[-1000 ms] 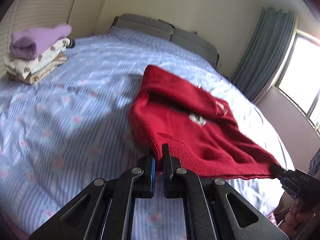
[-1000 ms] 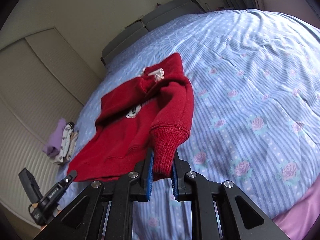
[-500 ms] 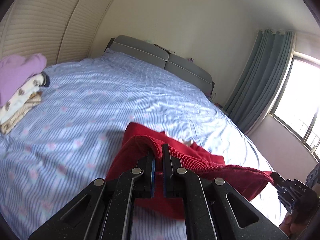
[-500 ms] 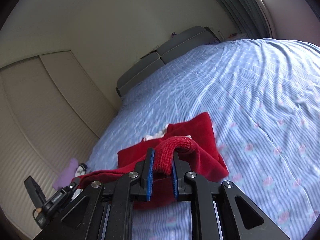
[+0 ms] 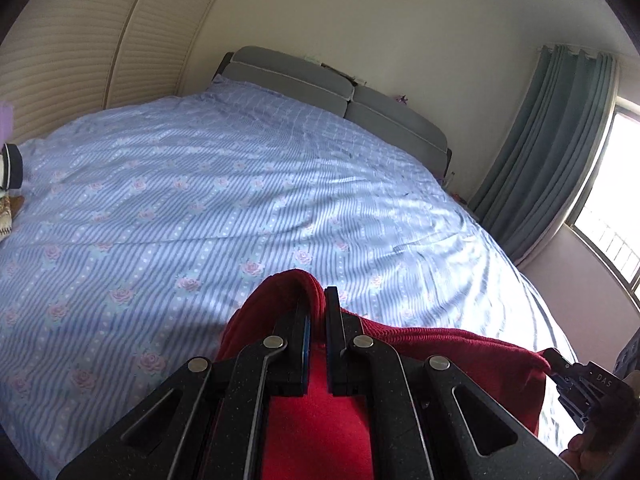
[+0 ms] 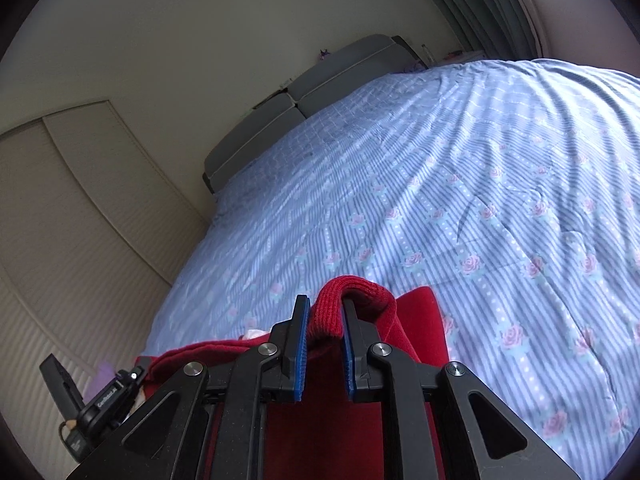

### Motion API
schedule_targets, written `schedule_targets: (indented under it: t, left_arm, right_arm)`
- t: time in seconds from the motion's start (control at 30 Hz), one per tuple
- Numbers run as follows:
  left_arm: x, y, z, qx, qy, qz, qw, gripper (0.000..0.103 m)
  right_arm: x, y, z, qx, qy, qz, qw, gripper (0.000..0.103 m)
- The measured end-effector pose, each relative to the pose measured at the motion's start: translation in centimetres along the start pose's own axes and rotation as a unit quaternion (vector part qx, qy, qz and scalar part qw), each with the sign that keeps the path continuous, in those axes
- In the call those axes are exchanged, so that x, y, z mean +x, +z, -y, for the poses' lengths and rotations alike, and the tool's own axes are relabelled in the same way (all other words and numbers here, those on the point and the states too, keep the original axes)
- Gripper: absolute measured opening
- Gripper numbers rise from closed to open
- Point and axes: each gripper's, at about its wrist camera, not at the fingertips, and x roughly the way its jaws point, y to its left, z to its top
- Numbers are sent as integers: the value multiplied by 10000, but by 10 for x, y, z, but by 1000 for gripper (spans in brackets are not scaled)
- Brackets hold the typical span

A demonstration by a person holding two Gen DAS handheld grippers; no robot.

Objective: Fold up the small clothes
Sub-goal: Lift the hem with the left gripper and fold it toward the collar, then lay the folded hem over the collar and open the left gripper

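Since a second ago, both grippers have lifted the red sweater [image 5: 452, 354] off the blue flowered bedsheet [image 5: 200, 200], and most of it now hangs below the cameras. Left gripper [image 5: 317, 312] pinches a ribbed edge of the sweater tight between its two fingers. Right gripper [image 6: 325, 322] holds a ribbed cuff, squeezed between its blue pads [image 6: 301, 344], with cloth draped over one finger. Both point forward toward the grey headboard [image 5: 340, 96], level with each other, the sweater stretched between them. Folded clothes [image 5: 9, 184] peek in at the left edge of the bed.
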Motion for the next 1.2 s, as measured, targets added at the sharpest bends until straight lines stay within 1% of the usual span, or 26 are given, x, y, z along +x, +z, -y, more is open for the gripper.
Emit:
schedule_targets:
  t: [0.17, 0.23, 0.3, 0.37, 0.43, 0.5, 0.53, 0.57, 0.6, 0.63, 0.7, 0.8, 0.87, 0.93, 1.07, 1.13, 1.17, 1.2]
  left_arm:
    - [41, -11, -11, -4, 217, -413, 9989, 8]
    - [45, -14, -12, 38, 236, -434, 9988, 10]
    - [44, -14, -8, 158, 268, -455, 9985, 10]
    - [38, -14, -3, 332, 235, -456, 9981, 10]
    - [27, -13, 1, 530, 173, -431, 9975, 13]
    - [15, -12, 3, 714, 128, -409, 9965, 16]
    - [9, -12, 4, 781, 118, -415, 9960, 17]
    - [5, -12, 4, 840, 128, -416, 9955, 24]
    - [-1, -12, 4, 900, 227, -372, 9950, 44]
    - [-7, -11, 3, 920, 275, -304, 9949, 58]
    - [-14, -10, -1, 913, 275, -227, 9952, 59]
    - [-11, -7, -6, 965, 359, -310, 9942, 59]
    - [3, -4, -10, 1008, 350, -566, 9927, 59]
    - [20, -2, -12, 1023, 246, -886, 9905, 59]
    - [41, 2, -12, 1109, 195, -1217, 9862, 59]
    - [52, 1, -11, 1120, 161, -1439, 9831, 59]
    - [56, 0, -11, 1109, 163, -1522, 9820, 56]
    - [58, -1, -11, 1116, 175, -1550, 9814, 50]
  right_arm:
    - [43, -5, 14, 80, -355, -353, 9987, 14]
    - [54, -9, 16, 36, -463, -467, 9978, 14]
    - [55, -12, 14, -91, -522, -504, 9973, 15]
    - [53, -10, 10, -186, -488, -521, 9973, 20]
    - [43, -12, 3, -320, -475, -533, 9969, 25]
    - [29, -12, -4, -615, -543, -458, 9956, 31]
    - [21, -12, -10, -808, -632, -396, 9939, 39]
    - [15, -12, -14, -994, -756, -319, 9917, 56]
    - [7, -13, -19, -1175, -851, -217, 9892, 62]
    - [-1, -14, -23, -1366, -912, -112, 9864, 65]
    - [-9, -15, -30, -1684, -1021, -41, 9804, 65]
    - [-10, -15, -34, -1976, -1088, -71, 9742, 65]
    - [-4, -12, -32, -1988, -1096, -150, 9738, 65]
    - [8, -6, -29, -2010, -1099, -273, 9730, 65]
    - [42, -6, -31, -2415, -1221, -574, 9610, 65]
    - [57, -7, -26, -2484, -1280, -816, 9567, 64]
    - [61, -8, -24, -2453, -1247, -889, 9573, 61]
    - [64, -9, -22, -2432, -1193, -943, 9580, 56]
